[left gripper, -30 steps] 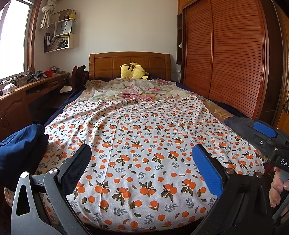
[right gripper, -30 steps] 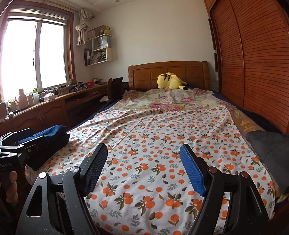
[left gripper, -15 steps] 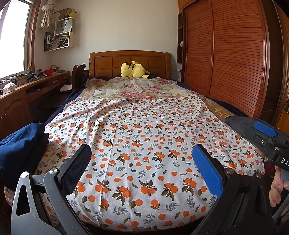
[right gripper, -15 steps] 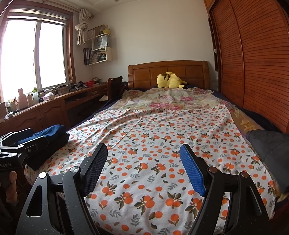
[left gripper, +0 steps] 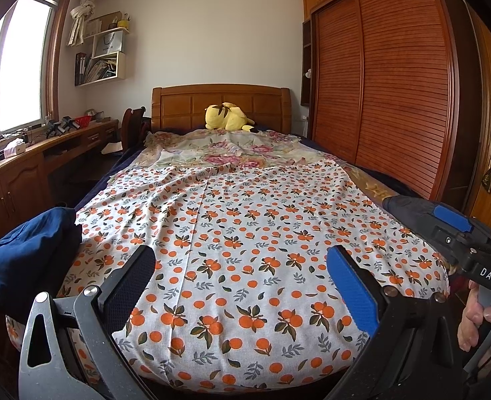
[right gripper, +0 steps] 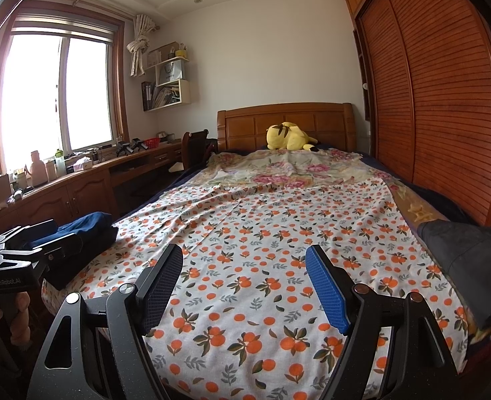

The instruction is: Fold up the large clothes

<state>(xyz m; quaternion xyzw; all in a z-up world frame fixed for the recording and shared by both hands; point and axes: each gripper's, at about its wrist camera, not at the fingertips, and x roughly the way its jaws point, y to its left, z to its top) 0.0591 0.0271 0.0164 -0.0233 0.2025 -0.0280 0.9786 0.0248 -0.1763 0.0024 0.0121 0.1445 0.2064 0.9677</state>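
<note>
A bed [left gripper: 222, 100] carries an orange-print cloth [left gripper: 245, 233], a floral cloth [left gripper: 232, 150] beyond it, a yellow plush [left gripper: 227, 120] by the headboard, a navy garment [left gripper: 22, 253] at its left edge.

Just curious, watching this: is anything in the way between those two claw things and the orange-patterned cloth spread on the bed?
Nothing visible is. The left hand-held gripper and the right hand-held gripper hang open over the near end of the orange-print cloth, with only air between. The navy garment lies off at the left edge, the grey garment at the right edge.

Daylight from the blown-out window [right gripper: 59, 93] on the left — sharp focus, heavy fisheye bending, dark vignetted corners.
</note>
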